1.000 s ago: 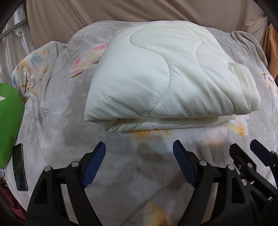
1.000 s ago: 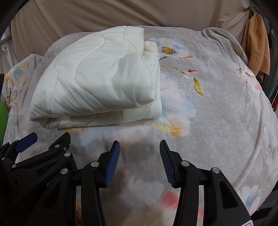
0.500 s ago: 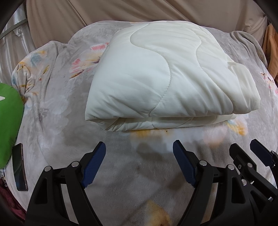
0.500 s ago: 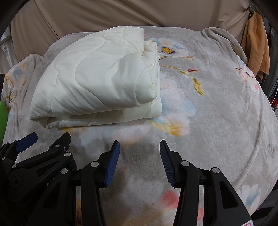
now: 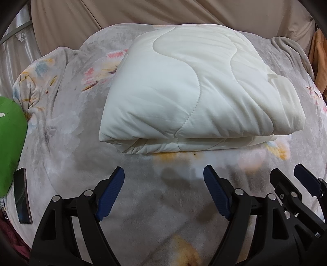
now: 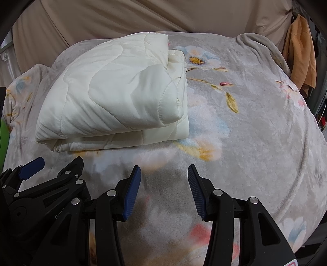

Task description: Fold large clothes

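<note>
A cream quilted cover lies folded into a thick rectangle on the grey floral blanket; the right wrist view shows the folded cover at upper left. My left gripper hovers just in front of its near folded edge, open wide, with only blanket between its blue pads. Beside it on the right, my right gripper stands open more narrowly, over bare blanket in front of the cover's right corner. Neither gripper touches the cover.
A green cushion and a dark phone lie at the bed's left edge. A beige sheet hangs behind the bed. An orange cloth hangs at far right. The blanket's right half holds nothing else.
</note>
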Action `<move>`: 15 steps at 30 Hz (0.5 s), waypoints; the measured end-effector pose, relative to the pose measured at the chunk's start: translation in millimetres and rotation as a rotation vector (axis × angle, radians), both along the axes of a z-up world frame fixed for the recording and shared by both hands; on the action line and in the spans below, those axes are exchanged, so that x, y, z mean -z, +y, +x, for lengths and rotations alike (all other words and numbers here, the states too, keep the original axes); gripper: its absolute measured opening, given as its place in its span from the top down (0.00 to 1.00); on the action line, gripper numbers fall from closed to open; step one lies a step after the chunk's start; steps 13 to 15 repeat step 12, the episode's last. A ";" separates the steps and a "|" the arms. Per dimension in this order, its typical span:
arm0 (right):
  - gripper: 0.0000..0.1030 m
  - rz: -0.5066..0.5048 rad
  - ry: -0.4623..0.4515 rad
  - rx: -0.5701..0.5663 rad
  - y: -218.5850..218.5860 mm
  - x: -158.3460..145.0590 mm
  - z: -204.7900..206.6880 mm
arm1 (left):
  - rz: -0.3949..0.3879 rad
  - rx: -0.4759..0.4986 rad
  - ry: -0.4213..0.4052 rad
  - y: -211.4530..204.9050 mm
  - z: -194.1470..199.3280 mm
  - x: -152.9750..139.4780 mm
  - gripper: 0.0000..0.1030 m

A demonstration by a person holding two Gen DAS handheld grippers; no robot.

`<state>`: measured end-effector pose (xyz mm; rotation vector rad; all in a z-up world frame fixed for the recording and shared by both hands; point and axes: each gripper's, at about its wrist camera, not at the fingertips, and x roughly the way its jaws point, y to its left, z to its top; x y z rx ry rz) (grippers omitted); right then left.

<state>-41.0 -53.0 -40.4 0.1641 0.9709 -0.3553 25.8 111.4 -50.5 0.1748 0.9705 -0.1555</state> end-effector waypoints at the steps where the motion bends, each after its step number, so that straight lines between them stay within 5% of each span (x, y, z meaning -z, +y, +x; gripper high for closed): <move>1: 0.54 0.001 -0.001 0.001 0.2 -0.1 0.0 | -0.001 0.000 0.000 0.7 0.2 -0.2 0.25; 15: 0.54 0.002 -0.001 0.003 0.1 -0.5 0.1 | 0.004 0.001 -0.004 -1.2 1.1 1.1 0.25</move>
